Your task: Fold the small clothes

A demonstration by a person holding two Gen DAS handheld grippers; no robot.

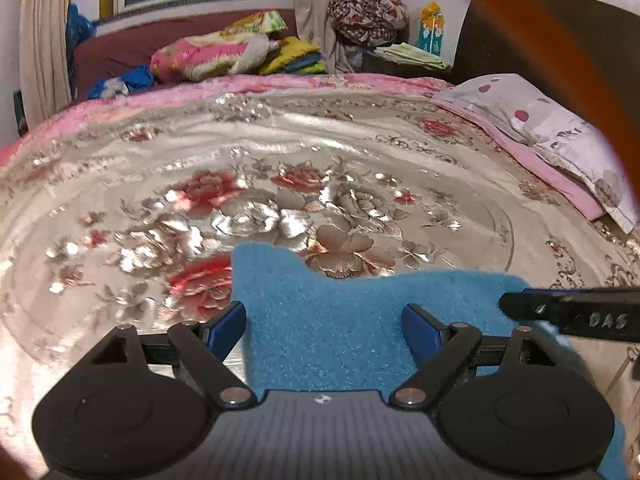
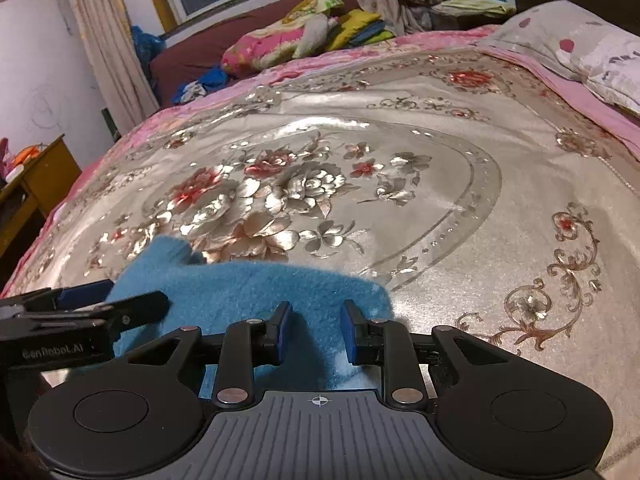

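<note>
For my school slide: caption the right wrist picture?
Right gripper over a blue cloth on a flowery bed.

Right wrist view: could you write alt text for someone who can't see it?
A fuzzy blue garment lies on a floral bedspread, with the right gripper over it, jaws narrowly apart around the cloth. The left gripper reaches in from the left edge; pillows lie beyond.

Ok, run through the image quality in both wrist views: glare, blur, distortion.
Left wrist view: bright glare on the shiny bedspread, strong fisheye bending of the bed edge, an out-of-focus orange streak across the top right, soft detail on the blue cloth. Right wrist view: the same glare on the bedspread, curved curtain and window lines, dark vignette in the corners.
</note>
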